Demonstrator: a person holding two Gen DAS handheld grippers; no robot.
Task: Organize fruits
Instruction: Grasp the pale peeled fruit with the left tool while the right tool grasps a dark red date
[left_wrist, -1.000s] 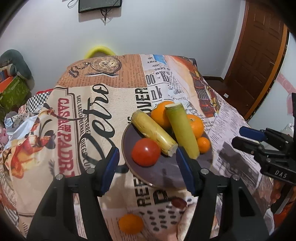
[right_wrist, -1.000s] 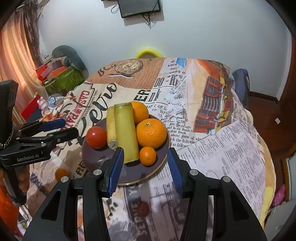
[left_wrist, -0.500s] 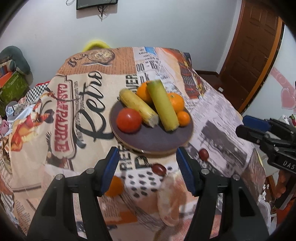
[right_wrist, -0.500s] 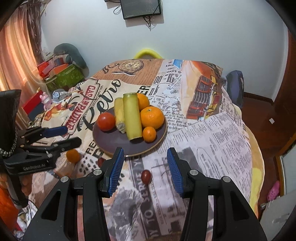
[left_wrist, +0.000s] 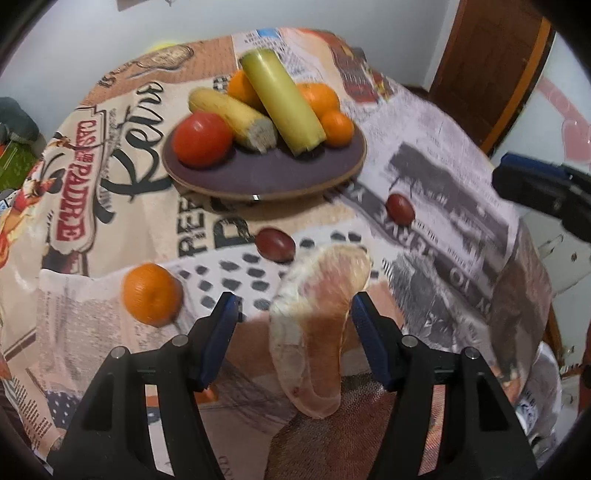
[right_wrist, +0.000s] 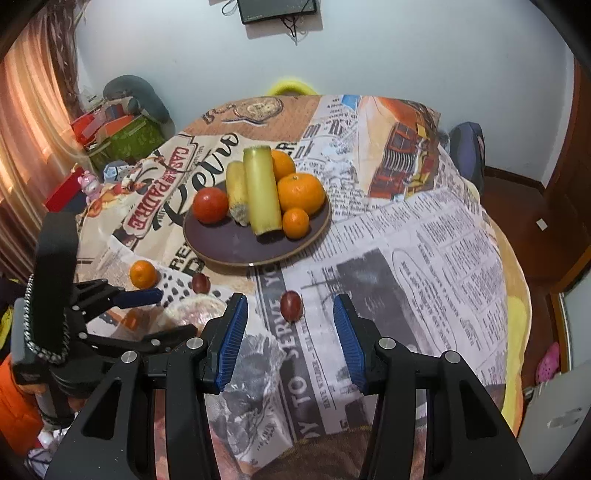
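Note:
A dark plate (left_wrist: 266, 177) (right_wrist: 236, 247) holds a tomato (left_wrist: 202, 138), a corn cob (left_wrist: 232, 114), a green cane piece (left_wrist: 284, 101) and three oranges. In front of it, loose on the cloth, lie a small orange (left_wrist: 151, 293) (right_wrist: 143, 274), two red grapes (left_wrist: 275, 243) (left_wrist: 399, 209) and a pale pomelo segment (left_wrist: 317, 325). My left gripper (left_wrist: 295, 317) (right_wrist: 173, 312) is open and straddles the pomelo segment, its right finger close beside it. My right gripper (right_wrist: 290, 310) is open, with one grape (right_wrist: 291, 304) on the cloth just beyond its fingertips.
A printed newspaper-style cloth (right_wrist: 406, 240) covers the round table and hangs over its near edge. Boxes and toys (right_wrist: 118, 136) are piled at the left. A brown door (left_wrist: 487, 66) stands at the right, and a yellow chair back (right_wrist: 290, 86) shows behind the table.
The left gripper has pulled back and sunk toward the table's near side, so the pomelo segment now lies between its fingers. The right gripper has drawn back too, bringing a grape into its gap.

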